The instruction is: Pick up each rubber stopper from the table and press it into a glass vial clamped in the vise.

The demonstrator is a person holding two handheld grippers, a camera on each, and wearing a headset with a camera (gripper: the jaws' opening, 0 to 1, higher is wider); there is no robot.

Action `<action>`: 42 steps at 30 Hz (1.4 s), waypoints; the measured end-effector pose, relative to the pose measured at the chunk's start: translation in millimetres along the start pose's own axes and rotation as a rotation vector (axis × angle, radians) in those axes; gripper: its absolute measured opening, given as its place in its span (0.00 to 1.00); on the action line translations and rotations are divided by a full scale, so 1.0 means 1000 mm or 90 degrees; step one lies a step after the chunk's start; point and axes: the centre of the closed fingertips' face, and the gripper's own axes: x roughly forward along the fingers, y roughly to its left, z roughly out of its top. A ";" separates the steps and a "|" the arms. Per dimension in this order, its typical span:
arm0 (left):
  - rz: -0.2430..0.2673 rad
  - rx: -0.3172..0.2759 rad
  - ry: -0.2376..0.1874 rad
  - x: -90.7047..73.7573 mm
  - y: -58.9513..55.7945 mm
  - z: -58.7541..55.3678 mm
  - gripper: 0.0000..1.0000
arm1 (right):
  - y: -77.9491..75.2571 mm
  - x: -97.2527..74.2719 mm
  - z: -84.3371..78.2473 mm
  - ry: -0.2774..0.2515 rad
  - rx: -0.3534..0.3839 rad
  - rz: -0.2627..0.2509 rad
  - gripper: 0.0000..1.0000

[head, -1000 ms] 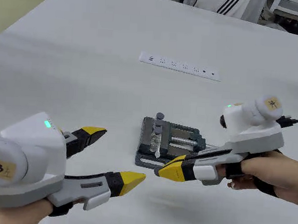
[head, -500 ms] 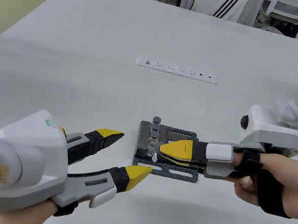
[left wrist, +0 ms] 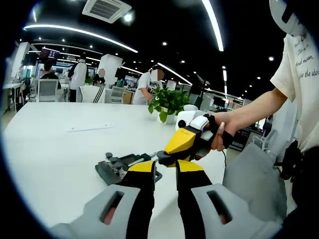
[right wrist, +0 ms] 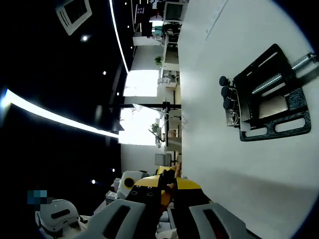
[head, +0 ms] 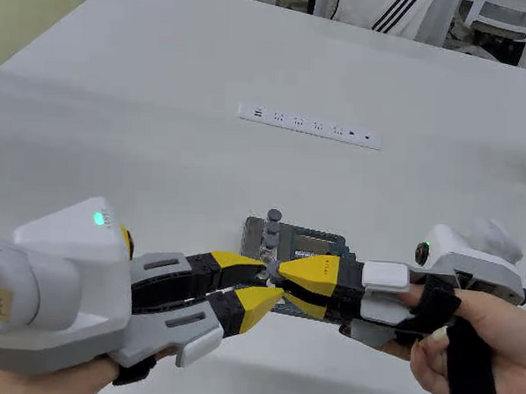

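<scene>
The dark metal vise [head: 318, 246] [left wrist: 110, 172] [right wrist: 271, 102] lies flat on the white table. Glass vials capped with grey rubber stoppers [head: 272, 224] [left wrist: 115, 161] [right wrist: 225, 92] stand in a row at its left end. My left gripper [head: 269, 279] [left wrist: 165, 168] comes in from the lower left, its yellow-tipped jaws a narrow gap apart. My right gripper [head: 285, 284] [right wrist: 168, 183] reaches in from the right, jaws drawn close, and its tips meet the left gripper's tips just in front of the vise. Anything between the tips is hidden.
A white power strip [head: 309, 126] lies farther back on the table. A potted green plant [left wrist: 168, 103] stands at the table's right side. People and chairs are beyond the far edge [head: 405, 10]. Bare tabletop [head: 143, 138] spreads to the left.
My left gripper's jaws have narrowed from wide open and moved right toward the vise. The right gripper has rolled over and moved left until the tips meet.
</scene>
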 end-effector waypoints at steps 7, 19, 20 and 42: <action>-0.008 -0.002 -0.005 -0.001 -0.001 0.000 0.07 | 0.001 -0.003 -0.002 0.015 0.012 0.011 0.04; -0.026 0.018 0.000 -0.006 -0.008 -0.005 0.05 | -0.004 -0.002 -0.012 0.038 0.065 0.023 0.04; -0.027 0.019 0.001 -0.006 -0.008 -0.005 0.05 | -0.004 -0.002 -0.012 0.038 0.065 0.024 0.04; -0.017 0.070 0.075 0.003 -0.005 -0.026 0.04 | 0.001 -0.008 0.004 0.135 -0.446 -0.113 0.31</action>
